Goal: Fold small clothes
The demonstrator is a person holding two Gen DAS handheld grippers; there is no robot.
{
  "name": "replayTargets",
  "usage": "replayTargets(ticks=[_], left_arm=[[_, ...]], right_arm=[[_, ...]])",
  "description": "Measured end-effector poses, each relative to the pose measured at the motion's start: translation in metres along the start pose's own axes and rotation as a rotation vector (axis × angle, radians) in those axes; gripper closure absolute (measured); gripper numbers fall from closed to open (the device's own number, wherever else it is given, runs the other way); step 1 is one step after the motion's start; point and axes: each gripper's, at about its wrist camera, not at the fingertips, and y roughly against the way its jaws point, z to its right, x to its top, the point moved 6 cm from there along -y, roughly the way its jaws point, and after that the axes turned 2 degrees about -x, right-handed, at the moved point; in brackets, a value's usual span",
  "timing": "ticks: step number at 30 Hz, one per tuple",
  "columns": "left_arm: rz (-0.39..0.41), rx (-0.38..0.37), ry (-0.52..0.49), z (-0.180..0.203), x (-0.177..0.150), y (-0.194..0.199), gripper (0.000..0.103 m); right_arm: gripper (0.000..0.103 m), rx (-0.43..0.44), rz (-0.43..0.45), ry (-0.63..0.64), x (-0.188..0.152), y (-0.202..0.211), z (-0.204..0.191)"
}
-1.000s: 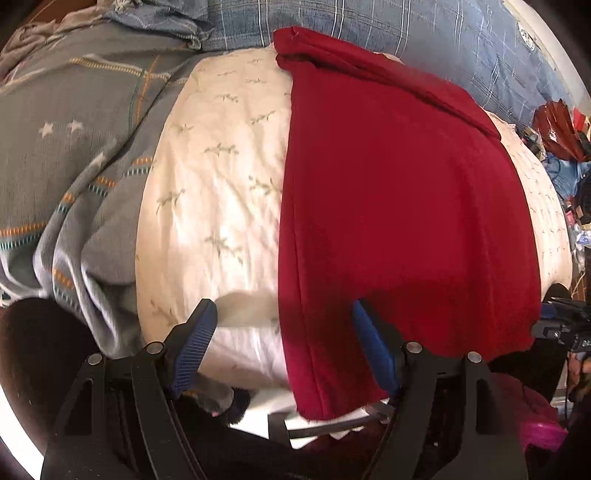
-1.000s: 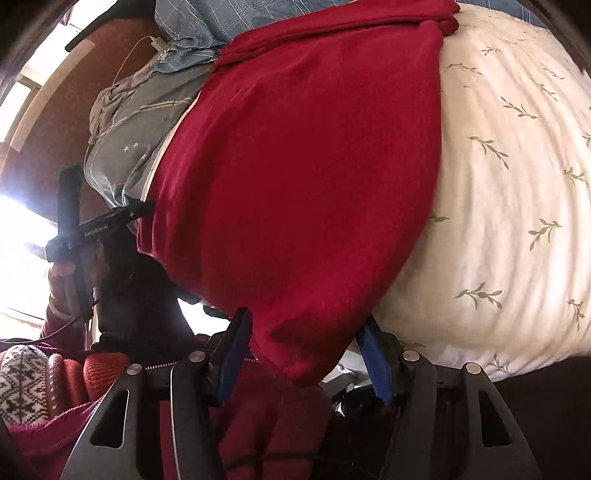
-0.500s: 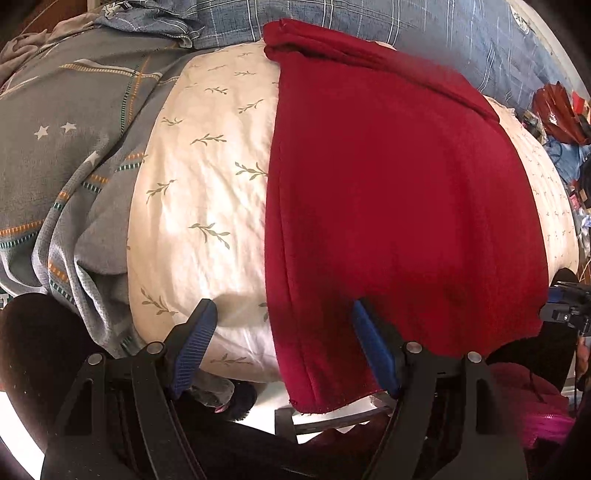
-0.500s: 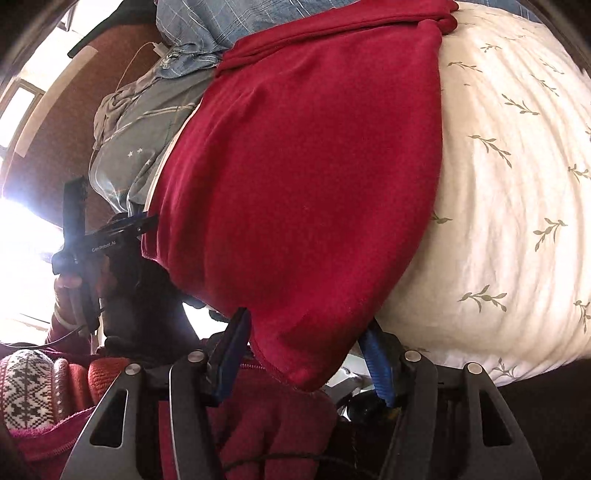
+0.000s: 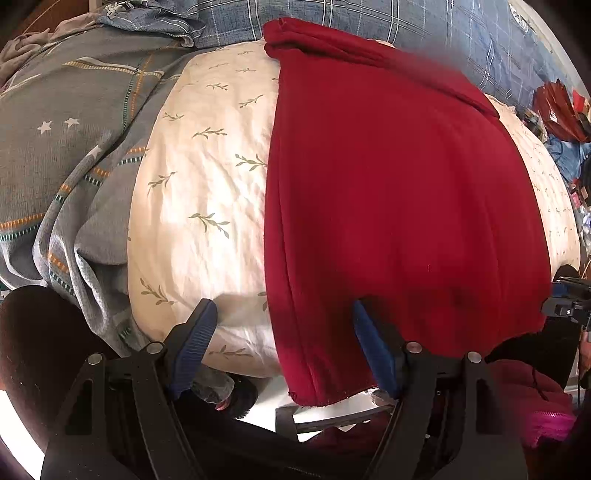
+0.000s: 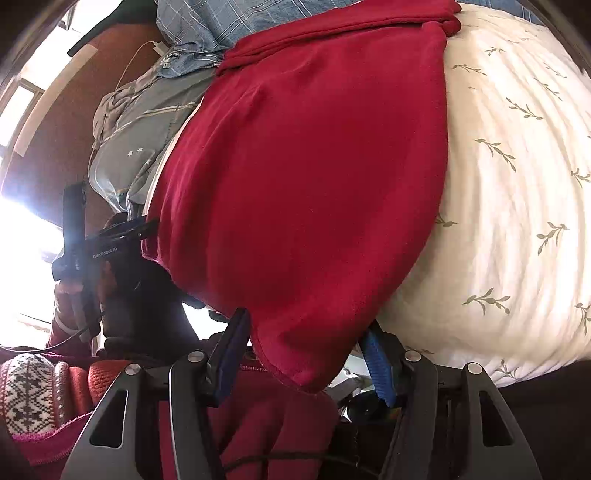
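A dark red garment (image 5: pixel 399 192) lies folded lengthwise over a white leaf-print pillow (image 5: pixel 207 184). It also shows in the right wrist view (image 6: pixel 314 177). My left gripper (image 5: pixel 282 317) is open at the garment's near left corner, which hangs between the blue fingers (image 5: pixel 195 332). My right gripper (image 6: pixel 306 332) is open at the near right corner, which droops between its fingers (image 6: pixel 232 347). Neither gripper holds the cloth.
A grey striped star blanket (image 5: pixel 62 155) lies left of the pillow. A blue plaid cover (image 5: pixel 406 29) lies behind. Clutter (image 5: pixel 561 110) sits far right. The person's red sweater (image 6: pixel 258 424) is below. The left gripper's body (image 6: pixel 96 251) shows in the right view.
Both grippers stay open at the near corners. The views have shifted slightly; the garment lies flatter on the pillow and has not been taken hold of.
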Motion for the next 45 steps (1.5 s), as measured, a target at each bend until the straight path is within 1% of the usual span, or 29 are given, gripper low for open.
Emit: replayTargets(ticks=[4,9,13,18,21,22,23,24,25,26,27,28,31,33,34,35,37,40,41,42,43,44,45], left_arm=[[-0.002,0.004,-0.010,0.001,0.000,-0.001,0.027],[-0.005,0.003,-0.014,0.002,-0.001,-0.002,0.027],[-0.015,-0.001,-0.023,0.003,-0.004,-0.003,0.027],[-0.034,-0.028,-0.023,0.003,-0.008,-0.005,0.028],[-0.033,-0.032,-0.031,0.003,-0.010,-0.005,0.028],[-0.034,-0.032,-0.031,0.003,-0.010,-0.005,0.028],[-0.033,-0.031,-0.031,0.002,-0.010,-0.005,0.028],[-0.033,-0.029,-0.032,0.002,-0.010,-0.005,0.030],[-0.030,-0.022,-0.034,0.002,-0.010,-0.005,0.036],[-0.027,-0.014,-0.036,0.002,-0.010,-0.004,0.039],[-0.024,-0.008,-0.039,0.001,-0.010,-0.003,0.045],[-0.023,-0.007,-0.039,0.001,-0.010,-0.002,0.051],[-0.029,-0.013,-0.037,-0.003,-0.009,0.001,0.063],[-0.036,-0.023,-0.027,-0.005,-0.009,0.002,0.064],[-0.040,-0.027,-0.023,-0.006,-0.008,0.002,0.064],[-0.042,-0.027,-0.020,-0.004,-0.007,0.002,0.064],[-0.043,-0.033,0.000,-0.004,-0.006,0.001,0.062],[-0.044,-0.021,-0.013,-0.002,-0.003,0.000,0.062],[-0.043,-0.014,-0.024,0.001,-0.003,0.000,0.062],[-0.040,-0.013,-0.041,0.003,-0.003,0.001,0.074],[-0.045,-0.050,-0.066,0.007,-0.002,0.003,0.098],[-0.053,-0.066,-0.072,0.010,-0.002,0.003,0.098],[-0.054,-0.066,-0.084,0.013,0.000,0.005,0.098]], right_arm=[[0.042,-0.007,-0.004,0.017,0.000,-0.001,-0.003],[0.042,0.006,-0.001,0.027,0.002,-0.001,-0.006],[0.044,0.002,-0.001,0.037,0.003,-0.003,-0.008],[0.044,-0.003,0.001,0.055,0.004,-0.007,-0.012],[0.045,0.001,0.003,0.059,0.005,-0.007,-0.013],[0.049,0.000,0.004,0.061,0.005,-0.007,-0.012],[0.055,-0.006,0.006,0.063,0.004,-0.007,-0.012],[0.059,-0.015,0.011,0.063,0.004,-0.006,-0.011],[0.070,-0.024,0.018,0.057,0.005,-0.005,-0.009],[0.080,-0.028,0.024,0.053,0.005,-0.003,-0.007],[0.082,-0.024,0.029,0.054,0.005,-0.002,-0.006],[0.083,-0.013,0.033,0.058,0.006,0.000,-0.007],[0.083,0.016,0.045,0.077,0.009,0.003,-0.012],[0.083,0.008,0.034,0.105,0.010,-0.002,-0.015],[0.077,0.011,0.023,0.108,0.010,-0.004,-0.015],[0.073,0.020,0.006,0.106,0.009,-0.008,-0.015],[0.069,0.039,-0.020,0.089,0.007,-0.016,-0.013],[0.070,0.042,-0.012,0.104,0.007,-0.016,-0.016],[0.075,0.042,-0.010,0.106,0.008,-0.015,-0.016],[0.078,0.044,0.000,0.102,0.008,-0.013,-0.017],[0.083,0.054,0.014,0.095,0.010,-0.010,-0.018],[0.085,0.077,0.027,0.080,0.012,-0.007,-0.019],[0.087,0.097,0.036,0.068,0.014,-0.004,-0.020]])
